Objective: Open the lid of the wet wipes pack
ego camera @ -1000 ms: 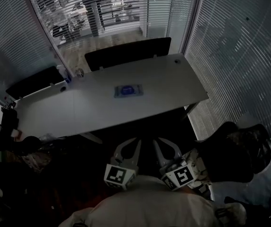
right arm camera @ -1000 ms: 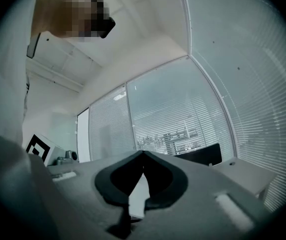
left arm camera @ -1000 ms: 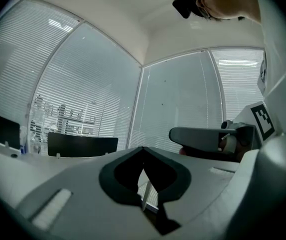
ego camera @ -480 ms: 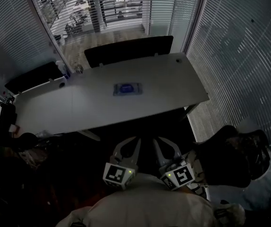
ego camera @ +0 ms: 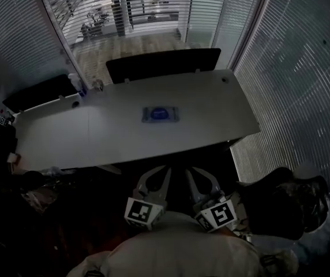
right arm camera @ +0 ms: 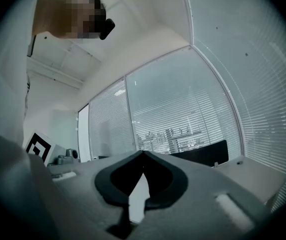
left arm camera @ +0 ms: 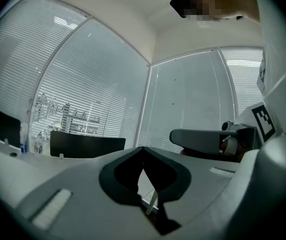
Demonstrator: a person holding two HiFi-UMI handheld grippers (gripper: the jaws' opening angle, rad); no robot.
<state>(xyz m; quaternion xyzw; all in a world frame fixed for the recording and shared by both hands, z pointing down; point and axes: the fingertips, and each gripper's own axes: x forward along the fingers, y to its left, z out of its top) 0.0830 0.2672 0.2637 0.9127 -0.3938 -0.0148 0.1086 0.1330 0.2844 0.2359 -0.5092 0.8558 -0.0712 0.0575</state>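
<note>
White office table (ego camera: pixel 222 111) bore flat blue wet wipes pack (ego camera: pixel 160 115); left gripper (ego camera: pixel 158 172) & right gripper (ego camera: pixel 202 175), jaws closed, empty, might just shove it.

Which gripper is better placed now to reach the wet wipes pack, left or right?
Left, but only slightly. In the head view the left gripper sits almost straight below the wet wipes pack, while the right gripper is off to the side. Both are shut and far from it.

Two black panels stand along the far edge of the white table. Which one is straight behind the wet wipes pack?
The longer panel, straight behind the wet wipes pack. The shorter panel stands at the left end, well away from the pack.
</note>
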